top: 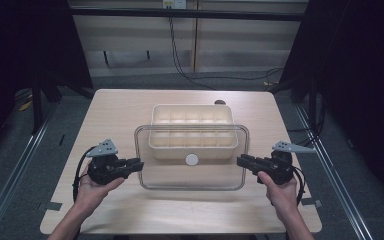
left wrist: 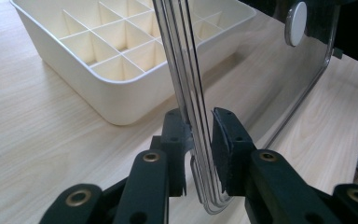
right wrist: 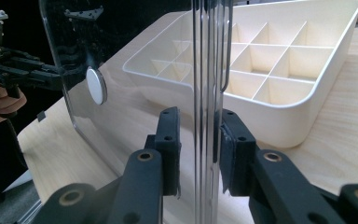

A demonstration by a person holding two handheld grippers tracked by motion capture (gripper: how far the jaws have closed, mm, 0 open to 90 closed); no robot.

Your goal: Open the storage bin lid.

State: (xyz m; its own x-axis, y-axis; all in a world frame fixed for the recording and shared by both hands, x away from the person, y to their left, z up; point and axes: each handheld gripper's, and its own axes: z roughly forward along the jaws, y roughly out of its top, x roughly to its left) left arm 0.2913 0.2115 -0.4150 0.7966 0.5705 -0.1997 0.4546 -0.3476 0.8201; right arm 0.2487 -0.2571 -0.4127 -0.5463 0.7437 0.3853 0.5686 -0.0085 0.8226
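A clear plastic lid (top: 192, 177) with a round white knob (top: 192, 159) is held just above the table, tilted, its far edge over a cream box (top: 192, 112) divided into several compartments. My left gripper (top: 141, 165) is shut on the lid's left edge, and my right gripper (top: 239, 161) is shut on its right edge. In the left gripper view, the left gripper (left wrist: 200, 135) pinches the lid's rim (left wrist: 182, 56), with the box (left wrist: 74, 79) behind. In the right gripper view, the right gripper (right wrist: 200, 140) stands either side of the rim (right wrist: 207, 70), beside the box (right wrist: 298, 126).
The pale wooden table (top: 105, 210) has bare room in front of and beside the box. A small dark object (top: 220, 102) lies behind the box. Black cables (top: 180, 60) run across the floor beyond the table, with dark curtains on both sides.
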